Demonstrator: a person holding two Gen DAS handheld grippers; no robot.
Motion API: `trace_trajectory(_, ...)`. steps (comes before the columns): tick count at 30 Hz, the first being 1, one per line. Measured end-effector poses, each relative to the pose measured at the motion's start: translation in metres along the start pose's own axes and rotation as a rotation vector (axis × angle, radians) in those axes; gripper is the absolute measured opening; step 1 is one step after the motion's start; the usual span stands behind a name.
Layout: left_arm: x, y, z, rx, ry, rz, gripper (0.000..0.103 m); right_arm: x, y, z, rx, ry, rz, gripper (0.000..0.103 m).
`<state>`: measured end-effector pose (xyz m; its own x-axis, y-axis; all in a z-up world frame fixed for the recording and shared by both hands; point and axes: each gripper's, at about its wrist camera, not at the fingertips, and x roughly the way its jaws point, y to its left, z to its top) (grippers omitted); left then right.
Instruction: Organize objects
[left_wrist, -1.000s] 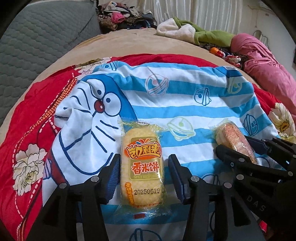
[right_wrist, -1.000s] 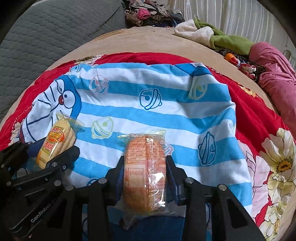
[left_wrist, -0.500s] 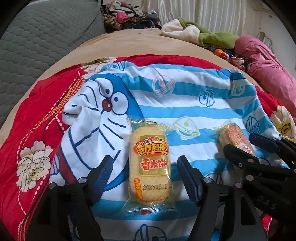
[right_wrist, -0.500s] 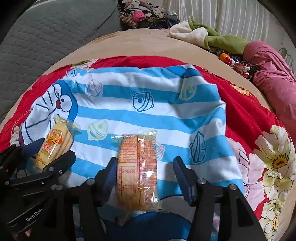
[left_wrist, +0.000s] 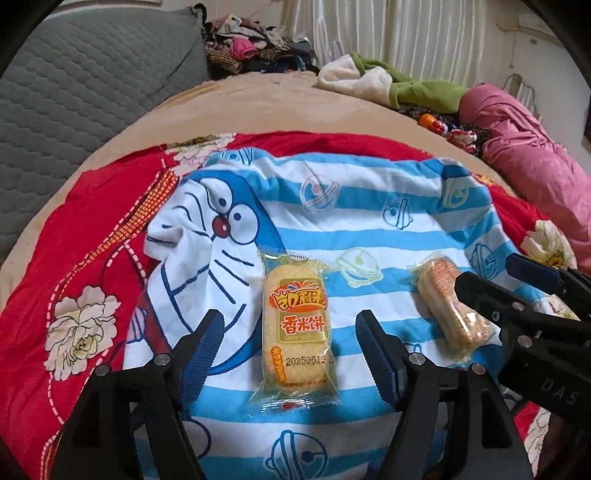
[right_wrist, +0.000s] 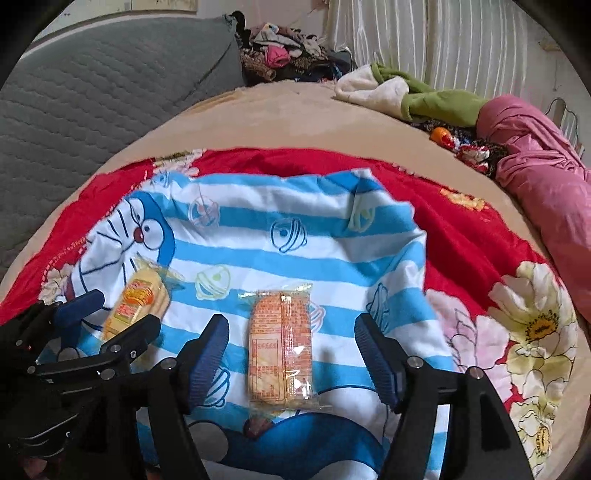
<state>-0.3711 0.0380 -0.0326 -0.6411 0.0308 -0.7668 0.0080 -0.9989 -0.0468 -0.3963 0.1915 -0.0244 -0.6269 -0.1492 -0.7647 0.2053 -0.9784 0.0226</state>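
- Change: both tongs have opened and drawn back off their packets since 1 s ago.
- Left gripper (left_wrist: 286, 349): wide open, empty, straddling yellow rice-cracker packet (left_wrist: 294, 334) flat on striped cartoon cloth (left_wrist: 351, 221).
- Right gripper (right_wrist: 291, 350): wide open, empty, straddling orange-printed packet (right_wrist: 280, 350).
- Handling: likely light, brittle contents, slick film; grip long sides gently.
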Motion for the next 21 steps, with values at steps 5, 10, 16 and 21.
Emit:
trace_trajectory(5, -0.014, 0.002, -0.001, -0.016, -0.023, -0.008, 0.075, -0.014, 0.0, 0.003, 0.001, -0.034, 0.0, 0.074)
trace_trajectory(10, -0.031, 0.004, 0.0, -0.024, -0.047, -0.02, 0.075, -0.034, 0.003, 0.005, 0.0, -0.074, -0.006, 0.075)
trace_trajectory(16, -0.056, 0.008, -0.004, -0.037, -0.075, -0.028, 0.076, -0.062, 0.008, 0.002, 0.002, -0.129, 0.003, 0.079)
trace_trajectory(21, -0.076, 0.009, -0.016, -0.027, -0.081, -0.013, 0.076, -0.084, 0.014, -0.003, -0.006, -0.148, -0.021, 0.079)
